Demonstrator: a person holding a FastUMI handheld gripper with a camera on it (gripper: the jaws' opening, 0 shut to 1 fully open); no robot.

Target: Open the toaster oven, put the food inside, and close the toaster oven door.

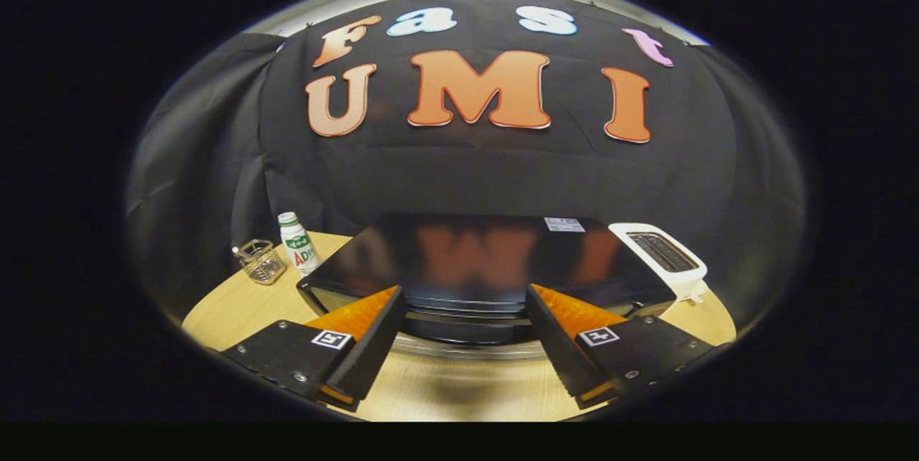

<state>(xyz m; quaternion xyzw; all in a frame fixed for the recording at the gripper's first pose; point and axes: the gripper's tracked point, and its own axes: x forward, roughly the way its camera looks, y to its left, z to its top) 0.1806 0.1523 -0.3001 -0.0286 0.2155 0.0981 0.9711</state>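
Gripper [465, 303] fingers apart, nothing held, just above toaster oven [488, 260] front edge. Door handle [470, 319] between fingers. Risk: tips slip off glossy handle, door snaps back.

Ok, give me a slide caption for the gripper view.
Open gripper with its fingers astride the closed toaster oven's front edge on a wooden table.
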